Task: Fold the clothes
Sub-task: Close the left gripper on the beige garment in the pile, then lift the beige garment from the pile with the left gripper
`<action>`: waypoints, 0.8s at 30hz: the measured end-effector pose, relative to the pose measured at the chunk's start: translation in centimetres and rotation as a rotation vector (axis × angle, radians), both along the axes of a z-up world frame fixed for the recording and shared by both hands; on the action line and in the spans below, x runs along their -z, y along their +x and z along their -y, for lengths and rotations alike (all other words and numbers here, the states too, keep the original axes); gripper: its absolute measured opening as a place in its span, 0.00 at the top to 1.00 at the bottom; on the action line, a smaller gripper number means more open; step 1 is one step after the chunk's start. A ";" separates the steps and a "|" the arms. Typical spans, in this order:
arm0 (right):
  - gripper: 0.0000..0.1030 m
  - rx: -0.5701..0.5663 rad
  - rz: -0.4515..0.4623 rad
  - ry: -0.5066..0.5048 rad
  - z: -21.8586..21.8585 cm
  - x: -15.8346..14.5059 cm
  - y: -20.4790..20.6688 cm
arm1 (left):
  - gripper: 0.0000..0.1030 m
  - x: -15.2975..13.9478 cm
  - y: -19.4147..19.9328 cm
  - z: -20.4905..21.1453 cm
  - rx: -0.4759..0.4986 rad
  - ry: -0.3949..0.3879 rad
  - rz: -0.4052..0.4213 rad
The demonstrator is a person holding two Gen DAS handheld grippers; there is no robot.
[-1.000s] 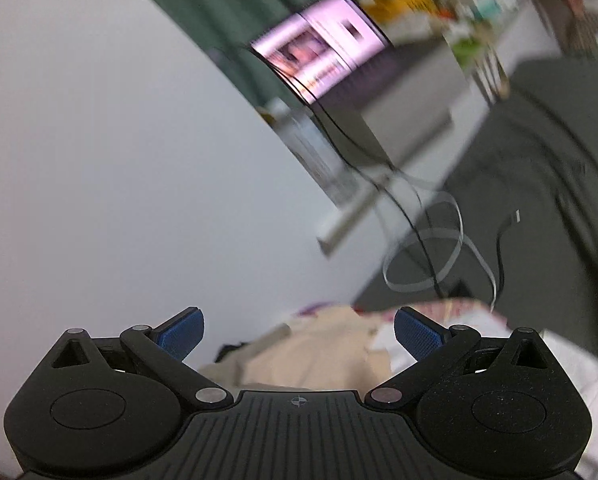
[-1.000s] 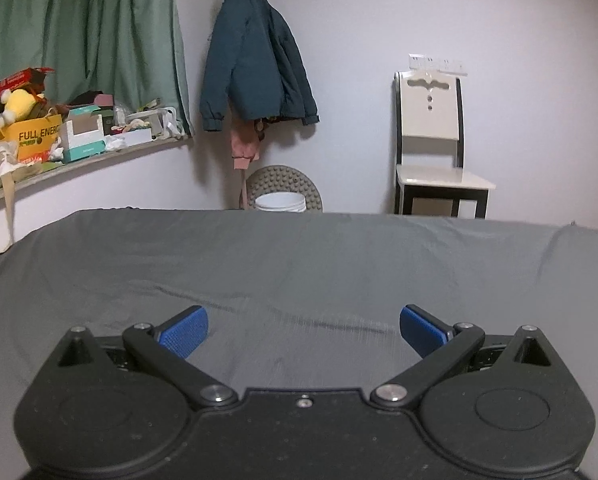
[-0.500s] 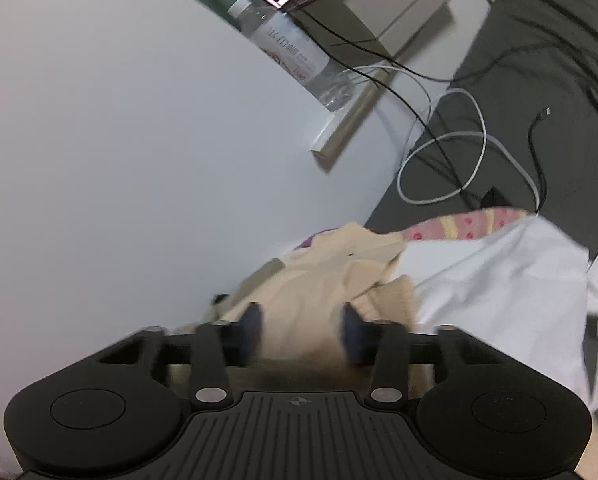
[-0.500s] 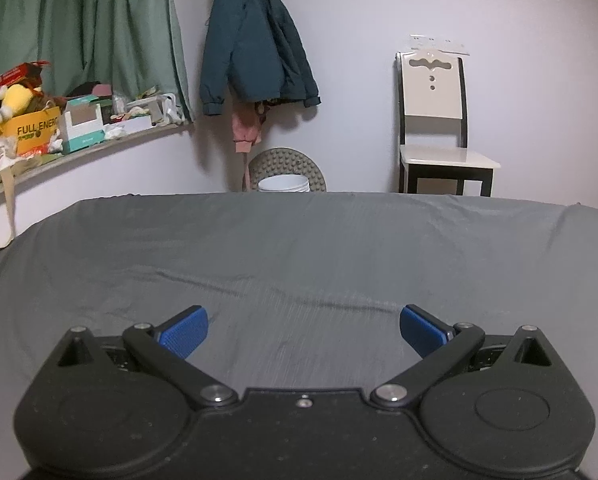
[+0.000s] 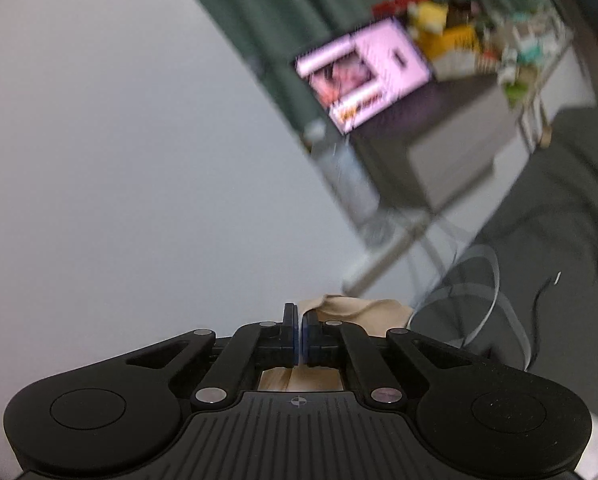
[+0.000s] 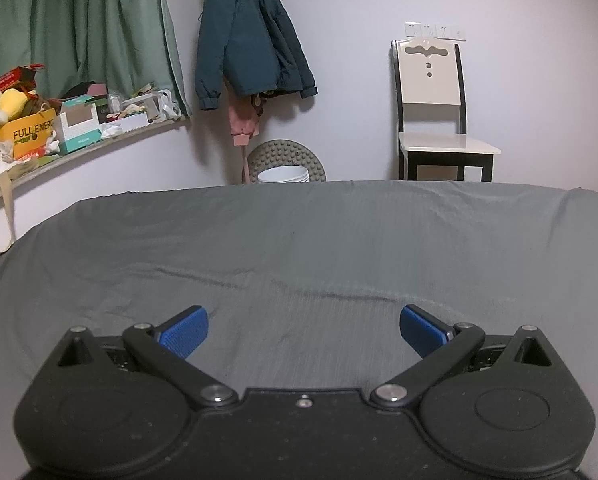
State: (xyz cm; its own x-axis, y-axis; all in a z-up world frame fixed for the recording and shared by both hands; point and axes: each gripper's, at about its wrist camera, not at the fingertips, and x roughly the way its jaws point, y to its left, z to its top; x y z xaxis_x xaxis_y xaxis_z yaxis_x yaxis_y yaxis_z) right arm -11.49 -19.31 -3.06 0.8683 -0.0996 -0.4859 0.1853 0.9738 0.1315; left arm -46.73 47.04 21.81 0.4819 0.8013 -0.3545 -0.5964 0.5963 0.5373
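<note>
1. Garment (image 5: 359,310): a beige piece of clothing sits pinched in the left gripper (image 5: 300,330). Its fabric bunches just past the fingertips and shows again below them, through the gap in the gripper body. How much of it hangs beneath is hidden.
2. That gripper's jaws are pressed together on the cloth, with only a sliver between the blue pads.
3. Left of it there is only a plain pale wall (image 5: 119,160). The left wrist view is blurred and tilted.
4. Further right, a lit screen (image 5: 363,74) glows pink against a green curtain (image 5: 259,4), with a grey box (image 5: 455,160) under it.
5. A white cable (image 5: 495,300) loops on the grey bedsheet (image 5: 559,220) to the right of the garment, and a thin black lead (image 5: 539,300) lies beside it.
6. The right gripper (image 6: 303,330) hovers low over the sheet (image 6: 299,240), jaws wide apart and holding nothing.
7. From its camera, left to right: a cluttered shelf (image 6: 79,156) with a yellow box (image 6: 29,136) and a yellow toy (image 6: 9,106), then a dark teal jacket (image 6: 247,36) hanging on the wall.
8. Below the jacket a white bucket (image 6: 283,174) stands behind the bed's far edge.
9. A cream chair (image 6: 435,120) stands against the wall at the right.
</note>
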 end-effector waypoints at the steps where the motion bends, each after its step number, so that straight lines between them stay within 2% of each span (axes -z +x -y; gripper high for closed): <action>1: 0.00 -0.003 -0.001 -0.001 0.0 0.0 0.0 | 0.99 -0.8 0.4 0.3 0.015 0.000 0.026; 5: 0.00 -0.004 -0.002 0.003 0.1 0.0 0.0 | 1.00 -4.8 2.3 2.5 0.137 -0.048 0.165; 8: 0.00 -0.002 -0.003 0.023 0.2 0.0 0.1 | 1.00 -7.5 5.2 4.9 0.249 -0.038 0.214; 13: 0.00 -0.003 -0.010 0.038 0.6 0.3 -0.1 | 1.00 -9.5 9.4 7.2 0.305 -0.071 0.115; 16: 0.00 0.012 -0.007 0.087 1.3 0.5 0.1 | 0.97 -8.5 9.7 6.7 0.252 -0.109 0.045; 20: 0.00 0.021 -0.017 0.150 1.8 0.9 0.6 | 0.92 -4.8 7.9 4.4 0.110 -0.160 -0.057; 24: 0.00 0.022 -0.026 0.134 1.6 1.1 0.7 | 0.92 -0.4 4.8 1.9 -0.010 -0.212 -0.129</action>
State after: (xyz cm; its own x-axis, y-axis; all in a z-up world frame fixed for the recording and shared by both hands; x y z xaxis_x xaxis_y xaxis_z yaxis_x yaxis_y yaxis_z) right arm -10.77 -20.92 -4.17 0.8537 -0.0513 -0.5182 0.2115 0.9436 0.2549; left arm -41.91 45.16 22.24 0.4144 0.7067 -0.5734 -0.5371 0.6985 0.4728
